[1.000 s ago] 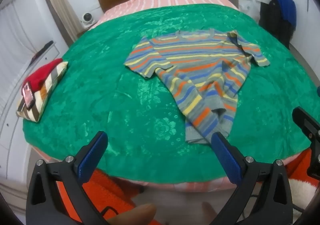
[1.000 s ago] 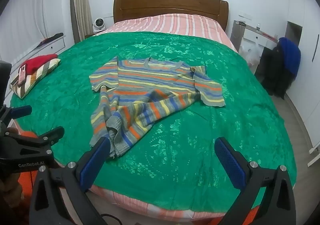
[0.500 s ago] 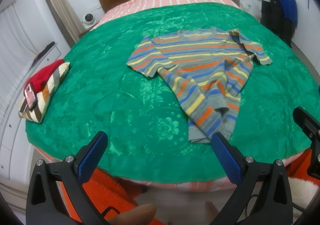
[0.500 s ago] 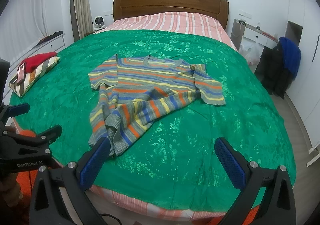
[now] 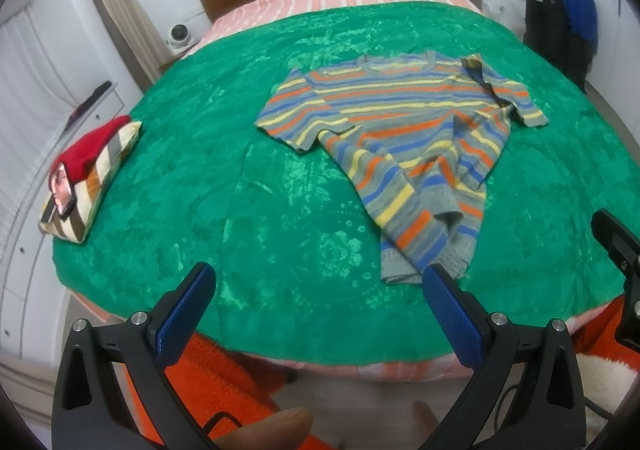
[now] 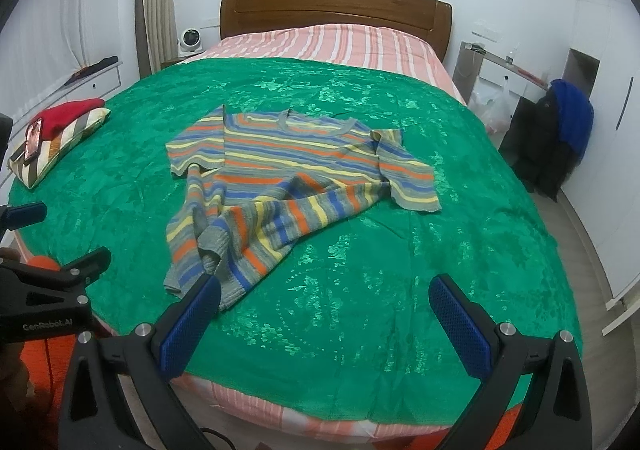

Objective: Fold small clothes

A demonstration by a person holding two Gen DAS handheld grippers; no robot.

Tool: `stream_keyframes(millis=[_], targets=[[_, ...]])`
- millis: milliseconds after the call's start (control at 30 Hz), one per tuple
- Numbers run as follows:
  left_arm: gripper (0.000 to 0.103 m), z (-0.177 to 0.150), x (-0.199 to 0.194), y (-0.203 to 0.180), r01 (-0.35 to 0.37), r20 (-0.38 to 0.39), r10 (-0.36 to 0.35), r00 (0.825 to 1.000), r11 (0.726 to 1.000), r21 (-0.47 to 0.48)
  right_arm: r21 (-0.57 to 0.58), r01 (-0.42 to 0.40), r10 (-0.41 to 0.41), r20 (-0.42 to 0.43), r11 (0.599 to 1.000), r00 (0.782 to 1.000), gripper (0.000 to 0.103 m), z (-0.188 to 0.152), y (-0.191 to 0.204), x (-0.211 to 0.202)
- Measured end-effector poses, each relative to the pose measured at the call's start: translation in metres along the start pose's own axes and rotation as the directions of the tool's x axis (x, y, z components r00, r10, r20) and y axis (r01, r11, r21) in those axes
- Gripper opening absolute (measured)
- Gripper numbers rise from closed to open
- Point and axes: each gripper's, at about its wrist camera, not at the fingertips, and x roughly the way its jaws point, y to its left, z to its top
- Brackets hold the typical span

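Note:
A small striped sweater (image 5: 404,137) in grey, orange, blue and yellow lies on the green bedspread (image 5: 280,209), its lower body crumpled and twisted toward the bed's near edge; it also shows in the right wrist view (image 6: 288,177). My left gripper (image 5: 316,290) is open and empty, held off the near edge of the bed, short of the sweater's hem. My right gripper (image 6: 324,302) is open and empty, also off the near edge, its left finger (image 6: 192,318) in front of the hem.
A folded pile of a red and a striped garment with a phone on top (image 5: 84,177) lies at the bed's left edge. A wooden headboard (image 6: 336,1) is at the far end. A chair with dark and blue clothes (image 6: 560,129) stands at the right.
Both grippers have drawn back and risen a little, so the sweater sits farther from the fingers in both views. The sweater has not moved. Both stay open.

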Motion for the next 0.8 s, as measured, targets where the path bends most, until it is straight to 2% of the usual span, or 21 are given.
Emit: stream_keyframes(millis=[133,300,433,800], targets=[[0.103,-0.0007,0.0007,0.001,0.007,0.03,-0.006,1.0,1.0,-0.014,-0.007,0.01,-0.01,-0.003,1.0,1.0,0.103,0.0011,0.0017,-0.0013],[0.103,-0.0013,0.0021,0.0011,0.034,-0.003,-0.035,0.999,0.999,-0.027,-0.012,0.016,-0.016,-0.008,1.0,1.0,0.103,0.0007,0.0026,-0.0011],[0.103,-0.0012,0.0019,0.0009,0.022,0.014,-0.021,1.0,1.0,-0.02,-0.013,0.021,-0.021,-0.008,1.0,1.0,0.103,0.0,0.0007,-0.0021],[0.103,-0.0017,0.0028,0.0006,0.041,0.006,-0.041,0.999,0.999,-0.033,-0.02,0.045,-0.046,-0.018,0.999,0.999,0.103,0.0012,0.0019,0.0009]])
